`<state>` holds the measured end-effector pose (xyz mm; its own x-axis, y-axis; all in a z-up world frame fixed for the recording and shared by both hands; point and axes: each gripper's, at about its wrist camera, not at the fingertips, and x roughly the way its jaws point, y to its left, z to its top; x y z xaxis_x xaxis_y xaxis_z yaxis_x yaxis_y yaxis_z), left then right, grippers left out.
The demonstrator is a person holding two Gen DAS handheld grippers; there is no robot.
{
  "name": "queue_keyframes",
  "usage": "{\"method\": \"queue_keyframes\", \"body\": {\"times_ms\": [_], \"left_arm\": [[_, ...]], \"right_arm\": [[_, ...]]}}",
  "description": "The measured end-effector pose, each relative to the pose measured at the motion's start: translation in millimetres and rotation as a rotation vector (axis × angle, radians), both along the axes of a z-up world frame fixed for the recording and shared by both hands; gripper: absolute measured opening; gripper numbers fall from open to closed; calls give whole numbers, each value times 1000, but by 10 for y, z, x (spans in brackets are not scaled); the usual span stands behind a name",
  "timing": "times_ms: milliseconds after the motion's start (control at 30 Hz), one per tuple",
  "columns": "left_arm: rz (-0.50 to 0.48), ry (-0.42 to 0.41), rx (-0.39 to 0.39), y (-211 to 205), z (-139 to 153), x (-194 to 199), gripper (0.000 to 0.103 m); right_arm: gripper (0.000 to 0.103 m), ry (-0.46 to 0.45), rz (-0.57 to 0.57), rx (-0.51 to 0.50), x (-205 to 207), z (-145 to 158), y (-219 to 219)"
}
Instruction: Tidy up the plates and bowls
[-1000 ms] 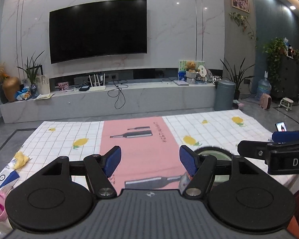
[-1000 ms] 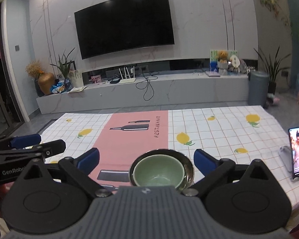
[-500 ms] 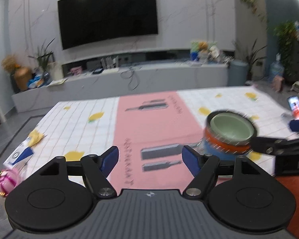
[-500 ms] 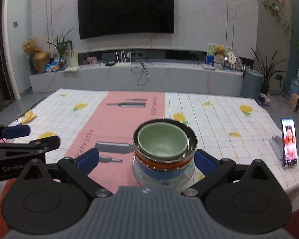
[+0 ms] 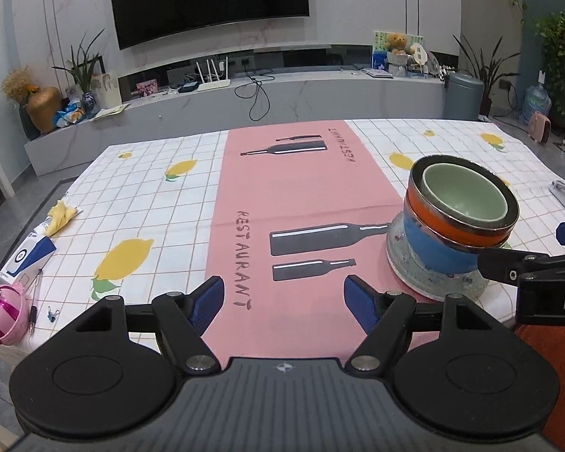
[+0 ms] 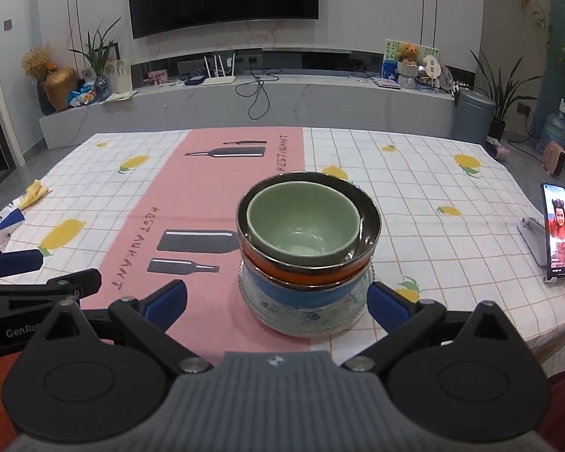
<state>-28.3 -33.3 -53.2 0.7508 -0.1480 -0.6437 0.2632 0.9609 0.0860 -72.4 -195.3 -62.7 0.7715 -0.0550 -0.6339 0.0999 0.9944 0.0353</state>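
A stack of dishes stands on the tablecloth: a green bowl point(image 6: 303, 224) nested in an orange bowl point(image 6: 309, 271) with a metallic rim, on a blue bowl point(image 6: 301, 293), on a clear patterned glass plate point(image 6: 309, 320). My right gripper point(image 6: 277, 301) is open and empty, its blue pads either side of the stack's base, just short of it. My left gripper point(image 5: 284, 303) is open and empty over the pink strip, left of the stack point(image 5: 459, 222). The right gripper's finger point(image 5: 527, 267) shows at the left wrist view's right edge.
A phone on a stand point(image 6: 555, 237) sits at the table's right edge. A pink ball toy point(image 5: 2, 314), a pen, a blue-white box point(image 5: 28, 258) and a yellow cloth point(image 5: 60, 214) lie at the left edge. A TV console stands beyond the table.
Both grippers pulled back and tilted down, so the whole stack and more of the table show. Both stayed open.
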Motion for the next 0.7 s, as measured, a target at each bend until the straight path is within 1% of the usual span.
{"method": "queue_keyframes", "body": {"times_ms": [233, 700], "left_arm": [[-10, -2, 25, -62, -16, 24, 85], [-4, -2, 32, -43, -3, 60, 85]], "right_arm": [[100, 6, -18, 6, 37, -22, -51], [100, 2, -10, 6, 73, -23, -42]]}}
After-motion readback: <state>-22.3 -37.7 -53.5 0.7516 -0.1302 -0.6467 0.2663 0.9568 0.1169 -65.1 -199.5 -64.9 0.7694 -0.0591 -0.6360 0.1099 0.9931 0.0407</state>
